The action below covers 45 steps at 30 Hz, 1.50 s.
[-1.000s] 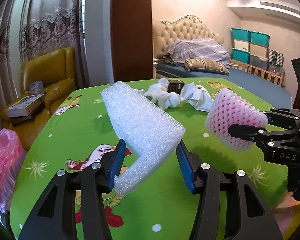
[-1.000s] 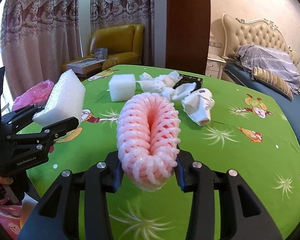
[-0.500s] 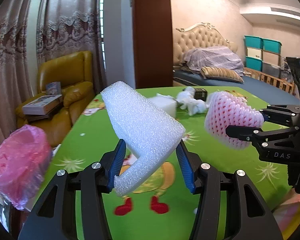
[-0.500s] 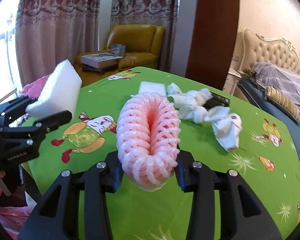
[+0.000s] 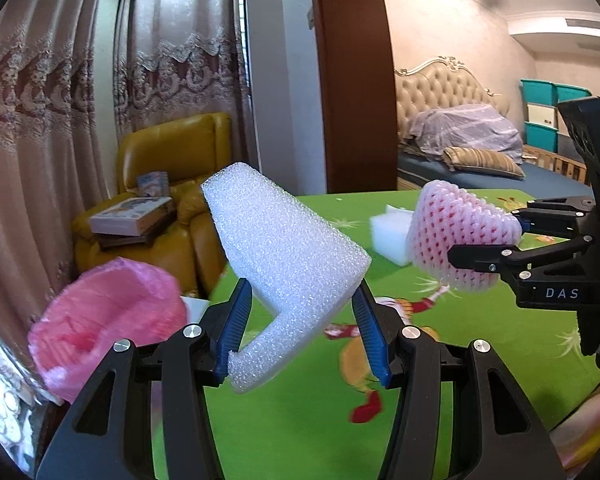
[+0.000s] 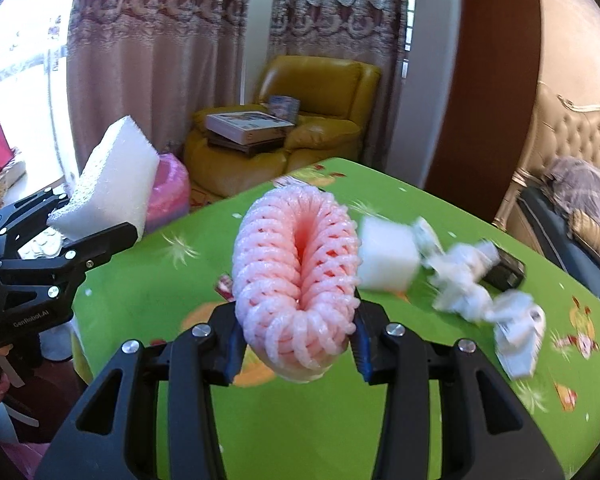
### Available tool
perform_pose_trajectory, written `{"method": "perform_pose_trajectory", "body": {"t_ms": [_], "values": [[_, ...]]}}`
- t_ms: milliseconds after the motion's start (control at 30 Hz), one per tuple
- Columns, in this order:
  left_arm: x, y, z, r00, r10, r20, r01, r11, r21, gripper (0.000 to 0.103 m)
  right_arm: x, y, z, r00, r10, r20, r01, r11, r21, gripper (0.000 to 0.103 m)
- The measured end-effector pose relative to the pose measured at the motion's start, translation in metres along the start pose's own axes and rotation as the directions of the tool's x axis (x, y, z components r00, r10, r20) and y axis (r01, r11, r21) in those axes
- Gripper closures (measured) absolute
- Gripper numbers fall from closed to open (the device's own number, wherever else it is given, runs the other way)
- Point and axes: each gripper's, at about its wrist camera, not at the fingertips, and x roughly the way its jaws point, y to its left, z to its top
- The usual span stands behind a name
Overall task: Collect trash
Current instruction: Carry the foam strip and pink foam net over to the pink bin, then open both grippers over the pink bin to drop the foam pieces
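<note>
The left gripper (image 5: 302, 330) has its jaws clamped on a white foam block (image 5: 284, 256), holding it by its narrow lower end so the wide bulk juts up and ahead of the jaws. The foam looks very light and springy; the blue pads (image 5: 236, 326) seem to press slightly into its sides, so it probably needs little force, though the overhanging mass could let it pivot if the squeeze loosens.

The right gripper (image 6: 298, 340) has its jaws closed on a pink foam fruit net (image 6: 296, 276), pinched across its folded middle. That mesh appears soft, airy and easily crushed, so a grip across the doubled-up centre looks safer than one on a loose edge.

Ahead of the left jaws and off to their left sits a pink bag (image 5: 100, 320), open-mouthed, beyond the table (image 5: 300, 420) edge, likely the place for the trash. Farther beyond the right jaws, on the table, lie a white foam cube (image 6: 386, 256) and crumpled white paper (image 6: 472, 280), not yet collected.
</note>
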Motion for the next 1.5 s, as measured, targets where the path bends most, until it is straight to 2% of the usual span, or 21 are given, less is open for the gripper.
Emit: {"method": "perform_pose_trajectory", "body": {"t_ms": [167,333,467,633,800,967,1000,1067,1133,1233,1267,1333,1400,1500], "values": [[-0.005,0.04,0.008,0.999,0.035,-0.004,-0.035,0.999,-0.03,0.053,0.02,0.028,0.029,0.998,0.062,0.007,-0.062,0.997,-0.036,0.061],[-0.009,0.084,0.014,0.994,0.106,-0.015,-0.106,0.993,-0.05,0.053,0.039,0.058,0.054,0.993,0.116,0.011,-0.115,0.991,-0.068,0.061],[-0.007,0.125,0.013,0.984,0.174,-0.035,-0.177,0.981,-0.08,0.053,0.059,0.08,0.078,0.985,0.17,0.021,-0.168,0.982,-0.083,0.06],[0.009,0.177,0.004,0.965,0.234,-0.117,-0.248,0.961,-0.124,0.053,0.085,0.105,0.108,0.974,0.223,0.03,-0.219,0.972,-0.088,0.059],[0.028,0.203,-0.009,0.956,0.237,-0.175,-0.262,0.955,-0.136,0.053,0.115,0.129,0.136,0.965,0.261,0.026,-0.257,0.961,-0.103,0.057],[0.05,0.217,-0.023,0.954,0.216,-0.206,-0.247,0.959,-0.136,0.052,0.141,0.148,0.149,0.961,0.275,0.003,-0.273,0.955,-0.12,0.057],[0.054,0.219,-0.025,0.954,0.214,-0.21,-0.244,0.961,-0.128,0.05,0.146,0.152,0.152,0.962,0.275,0.001,-0.273,0.954,-0.122,0.057],[0.057,0.22,-0.03,0.944,0.254,-0.212,-0.283,0.952,-0.12,0.034,0.157,0.159,0.159,0.961,0.277,-0.003,-0.275,0.953,-0.124,0.056],[0.049,0.223,-0.035,0.94,0.28,-0.194,-0.309,0.941,-0.14,0.023,0.165,0.166,0.165,0.96,0.281,-0.005,-0.279,0.952,-0.124,0.055],[0.034,0.227,-0.04,0.93,0.321,-0.18,-0.347,0.927,-0.141,0.021,0.173,0.175,0.172,0.954,0.301,-0.004,-0.299,0.945,-0.131,0.054],[0.03,0.228,-0.041,0.925,0.336,-0.176,-0.361,0.923,-0.136,0.017,0.176,0.18,0.174,0.951,0.309,-0.005,-0.307,0.942,-0.133,0.053],[0.019,0.226,-0.043,0.917,0.365,-0.16,-0.386,0.913,-0.131,0.015,0.181,0.188,0.178,0.945,0.328,-0.007,-0.326,0.936,-0.133,0.047],[0.012,0.228,-0.044,0.916,0.37,-0.154,-0.391,0.91,-0.137,0.014,0.183,0.195,0.181,0.94,0.34,-0.008,-0.338,0.932,-0.13,0.029],[0.004,0.224,-0.043,0.917,0.373,-0.143,-0.392,0.91,-0.136,0.011,0.177,0.2,0.183,0.939,0.345,0.009,-0.341,0.931,-0.13,0.029]]}}
